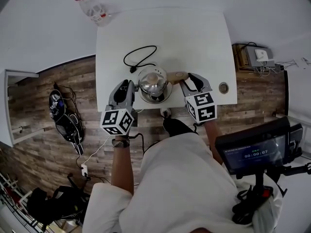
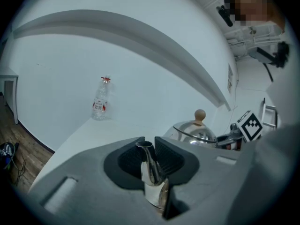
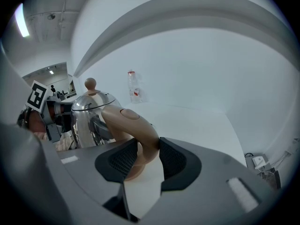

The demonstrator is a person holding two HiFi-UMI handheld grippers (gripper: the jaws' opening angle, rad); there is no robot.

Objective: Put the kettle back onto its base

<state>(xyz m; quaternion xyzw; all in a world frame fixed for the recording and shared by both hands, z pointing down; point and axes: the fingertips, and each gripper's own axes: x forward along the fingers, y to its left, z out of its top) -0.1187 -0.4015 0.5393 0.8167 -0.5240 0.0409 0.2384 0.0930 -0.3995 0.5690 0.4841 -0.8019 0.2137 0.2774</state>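
Observation:
A shiny steel kettle with a tan knob and a tan handle is near the front edge of the white table. A dark round base shows under it; I cannot tell whether the two touch. My left gripper is at the kettle's left side. In the left gripper view it is shut on the steel spout. My right gripper is at the kettle's right and is shut on the handle. The kettle body stands upright.
A black power cable loops on the table behind the kettle. A plastic bottle stands at the far left corner. A cable hole is at the table's front right. Bags lie on the wood floor at the left, and a screen is at the right.

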